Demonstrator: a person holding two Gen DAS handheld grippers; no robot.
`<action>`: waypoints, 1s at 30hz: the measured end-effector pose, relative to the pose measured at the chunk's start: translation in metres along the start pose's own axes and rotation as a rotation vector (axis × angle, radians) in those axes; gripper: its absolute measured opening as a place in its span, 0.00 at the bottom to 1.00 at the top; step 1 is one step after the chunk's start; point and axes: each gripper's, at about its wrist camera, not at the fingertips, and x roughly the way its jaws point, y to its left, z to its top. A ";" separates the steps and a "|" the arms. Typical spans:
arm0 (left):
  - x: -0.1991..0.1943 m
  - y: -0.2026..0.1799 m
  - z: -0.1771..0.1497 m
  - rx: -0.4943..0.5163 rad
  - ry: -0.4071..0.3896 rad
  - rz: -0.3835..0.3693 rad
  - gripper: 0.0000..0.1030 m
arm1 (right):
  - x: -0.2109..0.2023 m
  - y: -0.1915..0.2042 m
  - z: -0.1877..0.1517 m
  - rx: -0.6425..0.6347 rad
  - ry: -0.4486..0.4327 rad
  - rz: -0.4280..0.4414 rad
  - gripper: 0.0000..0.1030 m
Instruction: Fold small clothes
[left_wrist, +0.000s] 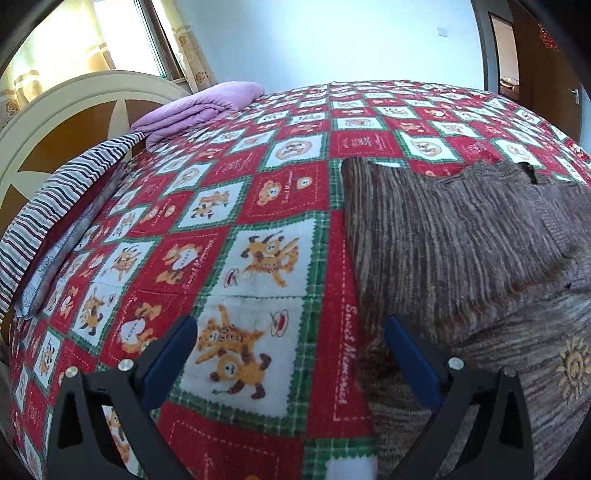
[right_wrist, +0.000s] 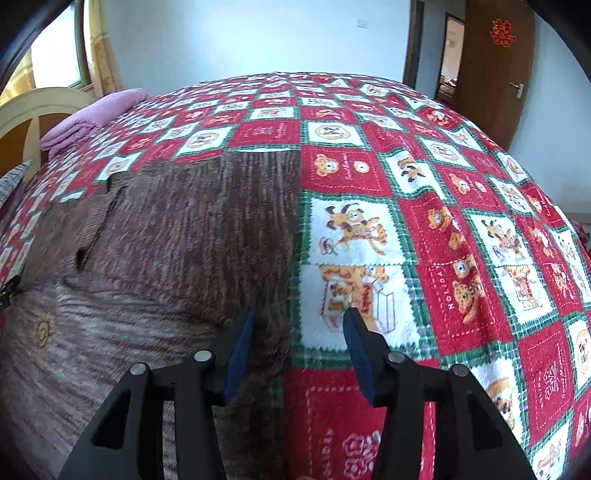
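Brown knit garment (left_wrist: 461, 236) spread flat on a red checked bear-print bedspread (left_wrist: 236, 206), both grippers hovering at its near edges with nothing held.

Left gripper (left_wrist: 291, 332) spread wide, garment's left edge running just inside its right finger; right gripper (right_wrist: 299, 325) about half open, straddling the garment's right edge, pads clear of the cloth; left view alone showing a striped pillow (left_wrist: 55, 206) by the headboard; right view alone showing the open wooden door (right_wrist: 495, 70); folded lilac blanket (left_wrist: 199, 107) far off in both.
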 end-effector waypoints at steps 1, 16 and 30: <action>-0.004 0.000 -0.001 0.001 -0.011 -0.004 1.00 | -0.002 0.001 -0.003 -0.005 0.003 0.003 0.52; -0.041 -0.006 -0.025 0.031 -0.047 -0.043 1.00 | -0.032 0.015 -0.028 -0.041 -0.018 0.024 0.53; -0.085 0.000 -0.056 0.046 -0.087 -0.087 1.00 | -0.073 0.028 -0.065 -0.084 -0.017 0.046 0.54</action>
